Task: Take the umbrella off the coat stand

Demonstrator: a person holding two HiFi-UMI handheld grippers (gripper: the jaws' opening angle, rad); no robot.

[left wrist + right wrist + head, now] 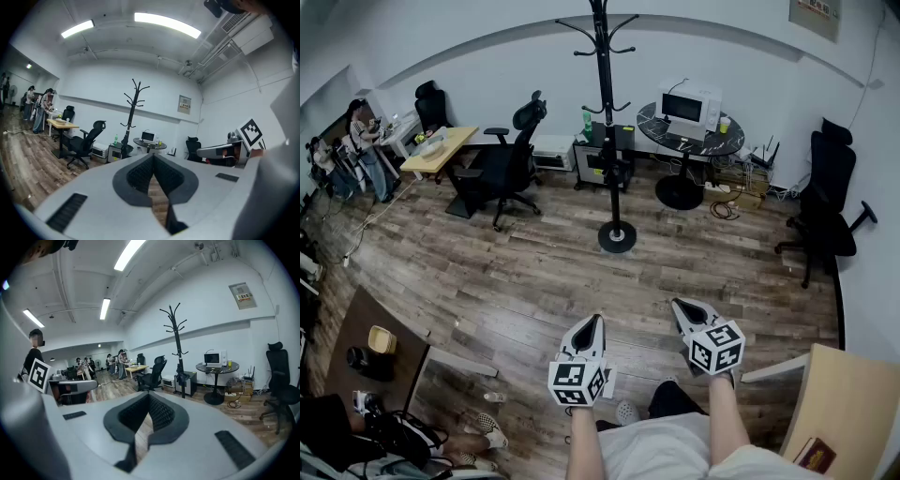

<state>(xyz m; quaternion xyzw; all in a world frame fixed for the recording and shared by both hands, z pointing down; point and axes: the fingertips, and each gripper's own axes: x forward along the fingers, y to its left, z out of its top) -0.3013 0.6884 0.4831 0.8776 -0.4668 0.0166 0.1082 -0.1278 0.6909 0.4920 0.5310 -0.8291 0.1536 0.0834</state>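
Observation:
A tall black coat stand rises from a round base on the wood floor, well ahead of me. Low on its pole hangs a dark folded umbrella, also seen in the right gripper view as the umbrella and, small, in the left gripper view as the umbrella. My left gripper and right gripper are held side by side near my body, far short of the stand. Both are shut with nothing between the jaws. From their own cameras, the left gripper and right gripper point towards the stand.
A black office chair stands left of the stand, with a wooden desk beyond it. A round black table carries a microwave. Another black chair is at the right wall. People stand at the far left. A dark table is near my left.

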